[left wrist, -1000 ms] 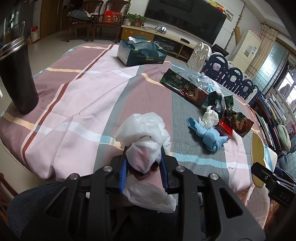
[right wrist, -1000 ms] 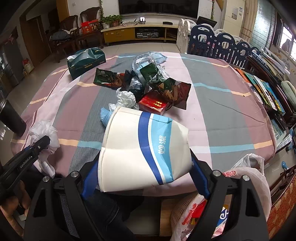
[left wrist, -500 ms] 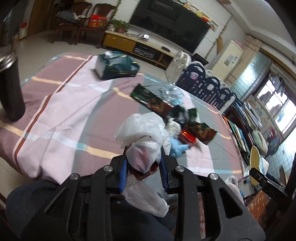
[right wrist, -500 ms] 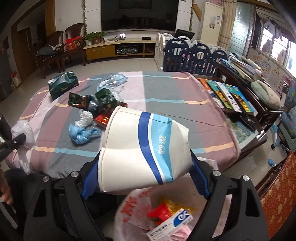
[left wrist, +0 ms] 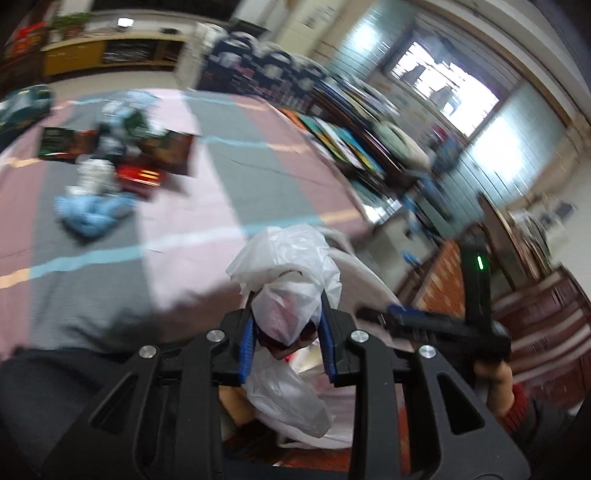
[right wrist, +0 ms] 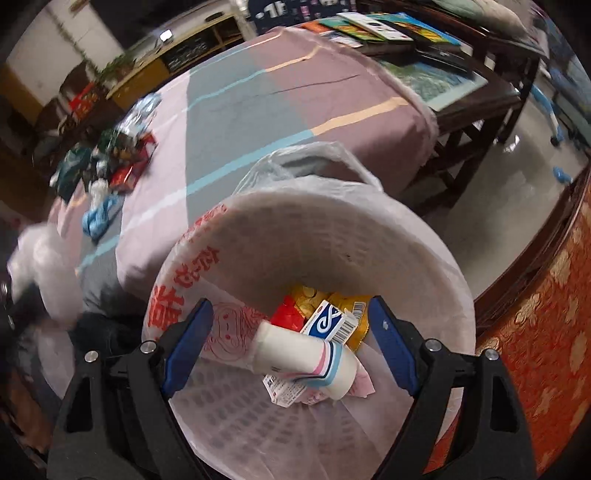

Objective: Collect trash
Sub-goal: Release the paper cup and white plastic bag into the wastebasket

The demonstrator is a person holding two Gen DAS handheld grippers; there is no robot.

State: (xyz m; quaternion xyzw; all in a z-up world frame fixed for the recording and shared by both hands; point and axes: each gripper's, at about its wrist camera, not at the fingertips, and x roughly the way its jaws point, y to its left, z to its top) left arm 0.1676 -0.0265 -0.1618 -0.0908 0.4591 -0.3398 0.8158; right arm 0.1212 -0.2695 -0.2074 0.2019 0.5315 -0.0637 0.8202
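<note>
Below the spread right tool (right wrist: 290, 343) lies the carton (right wrist: 306, 360) — left tool (left wrist: 288, 328) pinching a bag (left wrist: 291, 273)

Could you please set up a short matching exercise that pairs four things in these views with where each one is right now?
Things:
1. white carton with blue stripes
2. crumpled white plastic bag
3. blue cloth
4. books

Places:
A. on the striped tablecloth, beside the snack wrappers
B. inside the lined bin
C. between the left gripper fingers
D. on the dark wooden side table

Pairs: 1-B, 2-C, 3-A, 4-D
</note>
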